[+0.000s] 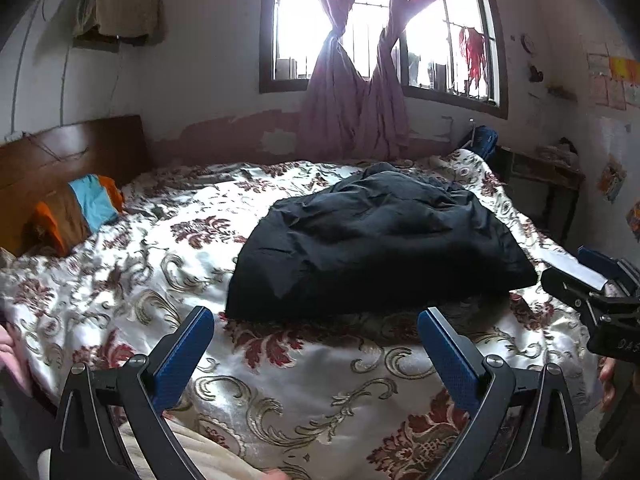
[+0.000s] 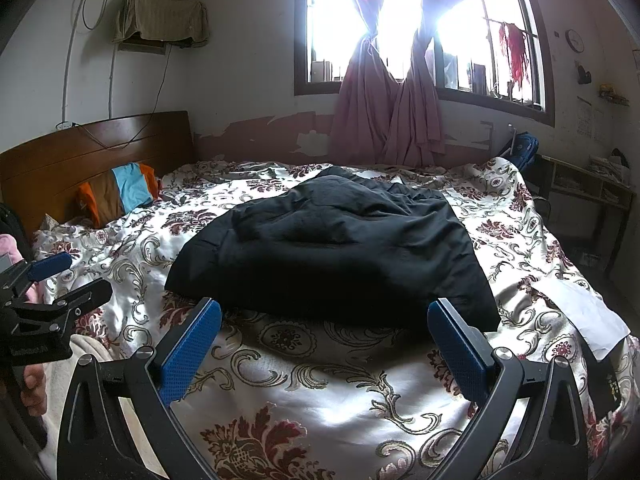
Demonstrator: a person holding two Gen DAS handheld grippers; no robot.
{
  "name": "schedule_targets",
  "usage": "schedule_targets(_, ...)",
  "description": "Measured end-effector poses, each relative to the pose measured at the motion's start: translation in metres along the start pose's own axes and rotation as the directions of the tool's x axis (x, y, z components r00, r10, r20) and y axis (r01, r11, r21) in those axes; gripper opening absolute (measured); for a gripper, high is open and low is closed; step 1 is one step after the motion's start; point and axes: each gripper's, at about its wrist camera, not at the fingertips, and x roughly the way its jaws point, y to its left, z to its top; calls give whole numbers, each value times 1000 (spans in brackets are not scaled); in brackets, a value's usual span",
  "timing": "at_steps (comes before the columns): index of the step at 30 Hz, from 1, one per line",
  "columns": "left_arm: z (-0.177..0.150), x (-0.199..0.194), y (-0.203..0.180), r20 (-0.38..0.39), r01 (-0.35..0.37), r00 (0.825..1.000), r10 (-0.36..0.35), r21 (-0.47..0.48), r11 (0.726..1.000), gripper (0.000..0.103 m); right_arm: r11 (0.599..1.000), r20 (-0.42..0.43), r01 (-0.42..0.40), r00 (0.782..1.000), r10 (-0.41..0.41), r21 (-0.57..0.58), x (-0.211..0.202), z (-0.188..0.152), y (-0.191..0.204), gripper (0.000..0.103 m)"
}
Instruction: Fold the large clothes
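A large black garment (image 1: 376, 248) (image 2: 336, 252) lies in a rumpled heap on the floral bedspread (image 1: 312, 384) (image 2: 332, 392), near the middle of the bed. My left gripper (image 1: 316, 320) is open, its blue-padded fingers spread wide just short of the garment's near edge, nothing between them. My right gripper (image 2: 324, 312) is also open, hovering before the same near edge with empty jaws. In the left wrist view the right gripper (image 1: 592, 280) shows at the right edge; in the right wrist view the left gripper (image 2: 60, 280) shows at the left edge.
A wooden headboard (image 1: 60, 160) (image 2: 100, 152) and a striped orange, blue and brown pillow (image 1: 80, 212) (image 2: 120, 196) are at the left. A window with tied pink curtains (image 1: 356, 92) is behind the bed. A white sheet (image 2: 592, 312) lies at the bed's right edge, a desk (image 2: 588, 188) beyond.
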Motion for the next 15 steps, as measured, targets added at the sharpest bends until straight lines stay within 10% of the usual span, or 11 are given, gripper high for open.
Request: schedule_targets(15, -1, -2, -2, 12, 10, 1000, -10, 21, 1000, 103, 1000, -1, 0, 1000, 0, 1, 0, -2, 0, 102)
